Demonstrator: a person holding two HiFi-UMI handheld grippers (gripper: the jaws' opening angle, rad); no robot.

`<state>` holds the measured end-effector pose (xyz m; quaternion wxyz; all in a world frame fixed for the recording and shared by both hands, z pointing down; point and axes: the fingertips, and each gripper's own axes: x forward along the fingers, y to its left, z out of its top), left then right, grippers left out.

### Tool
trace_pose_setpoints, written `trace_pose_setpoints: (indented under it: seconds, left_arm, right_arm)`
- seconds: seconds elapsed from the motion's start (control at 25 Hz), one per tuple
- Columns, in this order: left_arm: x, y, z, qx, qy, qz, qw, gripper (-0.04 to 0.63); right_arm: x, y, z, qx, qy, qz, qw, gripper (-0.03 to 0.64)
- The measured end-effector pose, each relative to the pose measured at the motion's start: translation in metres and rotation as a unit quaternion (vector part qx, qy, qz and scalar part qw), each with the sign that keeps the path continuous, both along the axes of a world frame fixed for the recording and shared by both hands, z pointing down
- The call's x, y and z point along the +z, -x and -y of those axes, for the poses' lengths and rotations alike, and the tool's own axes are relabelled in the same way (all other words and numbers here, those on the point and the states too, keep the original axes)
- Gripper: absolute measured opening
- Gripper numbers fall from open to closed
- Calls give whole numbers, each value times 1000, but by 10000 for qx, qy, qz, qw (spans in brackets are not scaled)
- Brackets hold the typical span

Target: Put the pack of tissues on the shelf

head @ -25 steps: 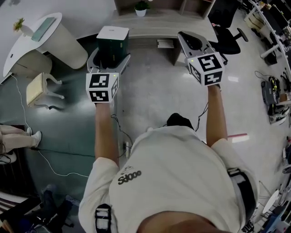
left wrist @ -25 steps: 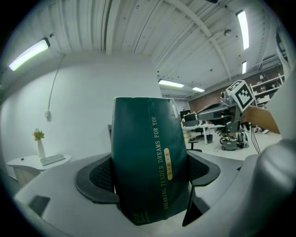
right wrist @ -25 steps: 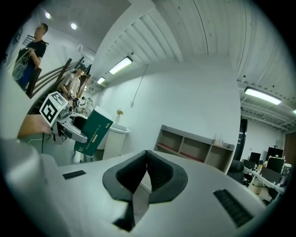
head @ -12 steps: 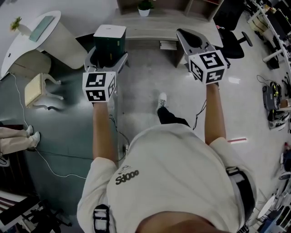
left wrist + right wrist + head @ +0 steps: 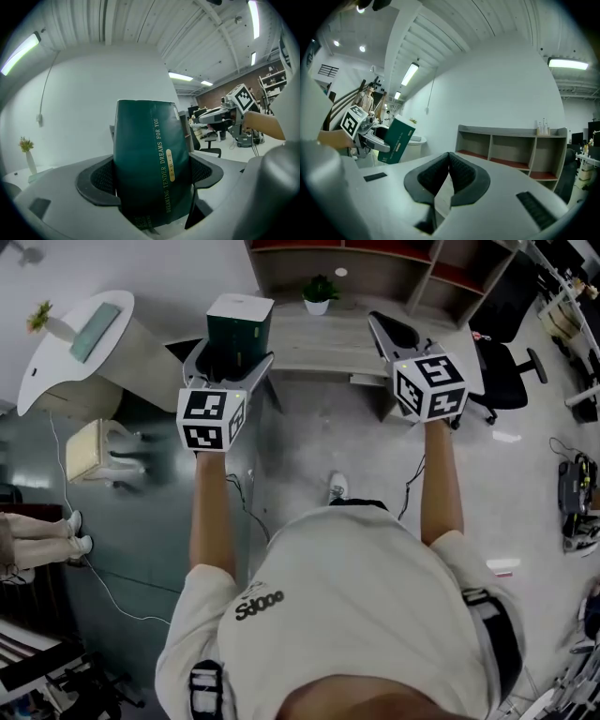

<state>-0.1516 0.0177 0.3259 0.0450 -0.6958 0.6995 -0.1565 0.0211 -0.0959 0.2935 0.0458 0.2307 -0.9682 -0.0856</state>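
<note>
The step in hand looks like the carry: the pack of tissues [image 5: 240,320] is held in the air short of the shelf [image 5: 394,268], not yet on it. The left gripper [image 5: 230,362] has its two padded jaws clamped on the pack's lower part, one against each broad green side. The right gripper [image 5: 394,334] hangs in front of the shelf's middle, with its jaws pressed together and nothing between them.

Seen from the head, the pack hovers off the shelf's left end, beside the small potted plant [image 5: 319,292] that stands on the pale ledge in front of the open compartments. The pack is a tall dark-green block with a white end. Its long axis runs straight out of the jaws, and the gold line of print runs along it. The white end points up and away from the person. In the right gripper view the pack leans, its upper end tipped towards the shelf.

The next move probably calls for bringing the pack forward over a free board or into a compartment. It should then be levelled so a flat face meets the shelf, and the jaws opened only once it rests there. Released at this lean, it could topple.
</note>
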Motion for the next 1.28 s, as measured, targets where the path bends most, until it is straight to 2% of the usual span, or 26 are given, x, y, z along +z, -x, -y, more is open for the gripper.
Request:
trace_pose_setpoints:
  seconds: [0.28,0.64,0.92,1.04,1.28]
  left_arm:
    - [4,20,96,-68,162,-83,9998,462]
    - [25,31,164,-119,405,-197,9989,462]
    - [28,50,208,-4,473,-72,9989,462]
    - [30,68,234,91,464,-10,9989,462]
    - [28,103,310,528,592,204,9966,462]
  right_arm:
    - [12,22,92,102,-453,-472,9978,5]
    - [34,38,164,-198,316,-302,9988,5]
    - [51,57,199,-283,571,-502,9967,5]
    - [53,69,217,-216,529,-514,9970,5]
    - [45,93,264,-40,593,-234,9980,5]
